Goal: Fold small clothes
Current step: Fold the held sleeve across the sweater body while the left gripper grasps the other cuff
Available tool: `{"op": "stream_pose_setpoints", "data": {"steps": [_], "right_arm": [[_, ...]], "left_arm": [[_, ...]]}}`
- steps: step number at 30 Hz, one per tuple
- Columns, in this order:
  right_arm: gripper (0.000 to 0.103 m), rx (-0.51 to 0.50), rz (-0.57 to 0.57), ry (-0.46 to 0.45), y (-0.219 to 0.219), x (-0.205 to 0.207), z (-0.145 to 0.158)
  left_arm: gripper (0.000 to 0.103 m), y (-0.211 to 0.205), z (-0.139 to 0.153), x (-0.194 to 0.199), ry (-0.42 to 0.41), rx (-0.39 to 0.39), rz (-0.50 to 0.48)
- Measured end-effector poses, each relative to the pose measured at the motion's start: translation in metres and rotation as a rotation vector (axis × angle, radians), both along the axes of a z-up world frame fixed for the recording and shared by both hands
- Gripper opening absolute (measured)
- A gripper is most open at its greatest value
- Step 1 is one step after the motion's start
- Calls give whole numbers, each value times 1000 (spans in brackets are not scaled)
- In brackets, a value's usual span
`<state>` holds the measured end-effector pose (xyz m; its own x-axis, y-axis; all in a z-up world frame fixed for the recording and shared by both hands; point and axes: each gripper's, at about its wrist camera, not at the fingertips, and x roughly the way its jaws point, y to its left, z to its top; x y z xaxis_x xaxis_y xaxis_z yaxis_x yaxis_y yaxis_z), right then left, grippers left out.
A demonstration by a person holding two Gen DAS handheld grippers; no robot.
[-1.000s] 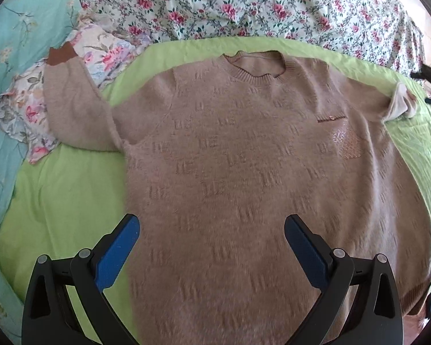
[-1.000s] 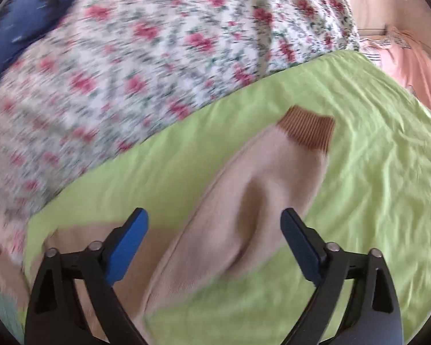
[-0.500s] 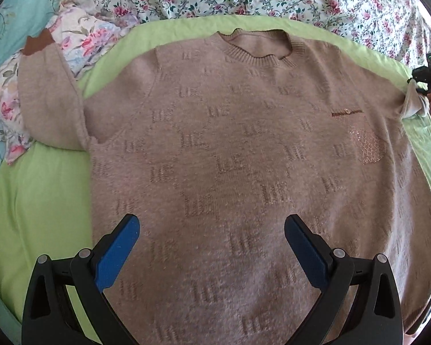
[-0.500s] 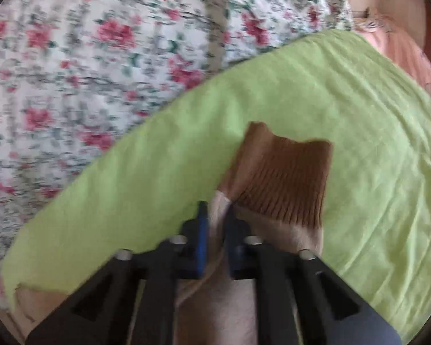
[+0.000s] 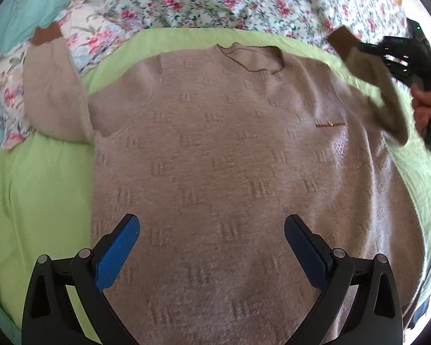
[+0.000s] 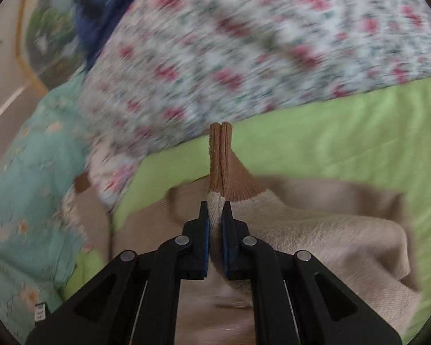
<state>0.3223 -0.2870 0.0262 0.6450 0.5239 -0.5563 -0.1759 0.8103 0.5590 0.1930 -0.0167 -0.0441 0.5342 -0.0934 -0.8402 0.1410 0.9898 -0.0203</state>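
Note:
A beige knit sweater (image 5: 238,149) lies face up on a green sheet (image 5: 37,189). My left gripper (image 5: 211,247) is open and empty, hovering over the sweater's lower body. My right gripper (image 6: 215,215) is shut on the sweater's right sleeve (image 6: 316,230) just behind its brown cuff (image 6: 221,161). In the left wrist view the right gripper (image 5: 367,49) holds that sleeve (image 5: 382,97) lifted above the sweater's shoulder. The other sleeve (image 5: 54,92) lies bent upward at the left, its brown cuff (image 5: 46,34) on floral cloth.
A floral quilt (image 5: 230,0) runs along the far side of the green sheet. Teal fabric (image 5: 23,5) and a small floral garment (image 5: 8,106) lie at the far left. A hand (image 5: 425,106) shows at the right edge.
My right gripper closed on the sleeve by the cuff, lifted it off the sheet and swung it inward over the sweater. My left gripper stayed open above the lower body.

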Motion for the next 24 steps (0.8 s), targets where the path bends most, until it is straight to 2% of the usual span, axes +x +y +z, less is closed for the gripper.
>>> {"op": "stream_pose_setpoints", "data": {"steps": [6,9,10,12,13,14,18,21,24], "right_arm": [[8,-19,178,33,111,0,-35],[8,-12,233,72,139,1,-54],[12,-7,254,93,146,2,-61],[23,5,277,132,149,-2,-71],[40,22,284,141,147,-4,-73],[53,30,273,134,141,-9,-72],[57,50,204,90,108,-31,-54],[57,55,132,63,73,-55,-41],[57,63,50,57,37,-83,-36]], "left_arm": [[101,30,-2,3,17,-100,59],[101,42,-4,8,24,-138,86],[101,45,-5,11,26,-151,90],[101,50,-7,19,32,-188,95],[101,52,-8,23,37,-211,93],[101,53,-8,30,42,-241,88],[101,49,-11,60,50,-321,58],[102,44,-20,95,90,-420,25],[102,38,-33,135,130,-455,34]]}}
